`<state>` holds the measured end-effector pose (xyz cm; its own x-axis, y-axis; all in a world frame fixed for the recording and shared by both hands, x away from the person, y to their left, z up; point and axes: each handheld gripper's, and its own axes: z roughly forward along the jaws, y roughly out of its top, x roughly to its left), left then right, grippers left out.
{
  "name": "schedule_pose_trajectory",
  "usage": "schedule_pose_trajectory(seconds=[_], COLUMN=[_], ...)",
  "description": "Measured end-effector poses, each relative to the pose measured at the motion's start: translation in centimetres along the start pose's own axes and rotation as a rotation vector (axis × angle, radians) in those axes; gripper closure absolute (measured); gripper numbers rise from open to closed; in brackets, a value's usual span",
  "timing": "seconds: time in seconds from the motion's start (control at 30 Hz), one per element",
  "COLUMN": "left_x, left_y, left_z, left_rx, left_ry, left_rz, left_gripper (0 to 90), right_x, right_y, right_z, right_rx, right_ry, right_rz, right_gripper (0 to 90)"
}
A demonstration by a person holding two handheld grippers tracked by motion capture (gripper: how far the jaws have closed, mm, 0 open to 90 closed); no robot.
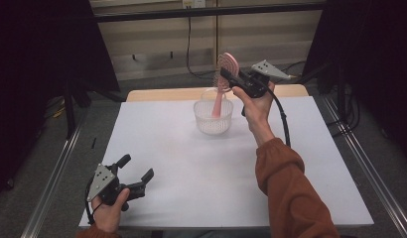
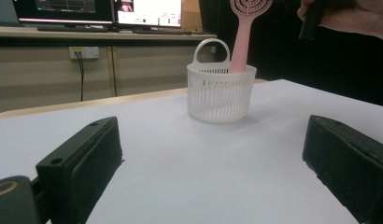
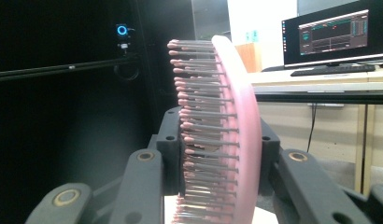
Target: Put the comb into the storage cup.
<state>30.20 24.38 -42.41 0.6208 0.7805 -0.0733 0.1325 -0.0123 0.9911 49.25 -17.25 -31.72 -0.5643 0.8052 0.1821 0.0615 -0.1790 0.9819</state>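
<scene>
White tabletop [image 1: 191, 168] backed by dark curtains, pink hairbrush [image 1: 222, 82] pinched at its head by the right claw [image 1: 230, 78], handle stood in the white basket [image 1: 213, 118], its lower end veiled by the slats, left claw [image 1: 137, 173] held spread, nothing gripped, near the front edge.

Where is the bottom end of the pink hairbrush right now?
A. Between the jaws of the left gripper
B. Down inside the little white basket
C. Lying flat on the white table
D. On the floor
B: the pink hairbrush stands with its handle down inside the white basket, while the right gripper is clamped on its bristled head above the rim.
</scene>
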Motion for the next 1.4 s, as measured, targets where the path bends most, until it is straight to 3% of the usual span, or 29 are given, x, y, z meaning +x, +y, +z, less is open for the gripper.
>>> schedule_pose_trajectory(seconds=[0.3, 0.63, 1.0, 1.4], left_x=[0.1, 0.1, 0.1, 0.1], left_y=[0.0, 0.0, -0.1, 0.0], left_z=[-0.1, 0.0, 0.1, 0.0], left_rx=[0.004, 0.003, 0.017, 0.008], left_ry=[0.000, 0.001, -0.003, -0.004], left_rz=[0.016, 0.001, 0.014, 0.003], left_gripper=[4.7, 4.7, 4.7, 4.7], right_x=[0.1, -0.3, 0.1, 0.2], right_y=[-1.5, -3.7, -5.6, -7.6], right_z=[1.0, 1.2, 1.1, 1.6], right_rx=[0.005, 0.017, 0.045, 0.024], right_ry=[-0.025, -0.049, -0.051, -0.049], right_rz=[0.016, 0.054, 0.057, 0.098], right_gripper=[65.1, 65.1, 65.1, 65.1])
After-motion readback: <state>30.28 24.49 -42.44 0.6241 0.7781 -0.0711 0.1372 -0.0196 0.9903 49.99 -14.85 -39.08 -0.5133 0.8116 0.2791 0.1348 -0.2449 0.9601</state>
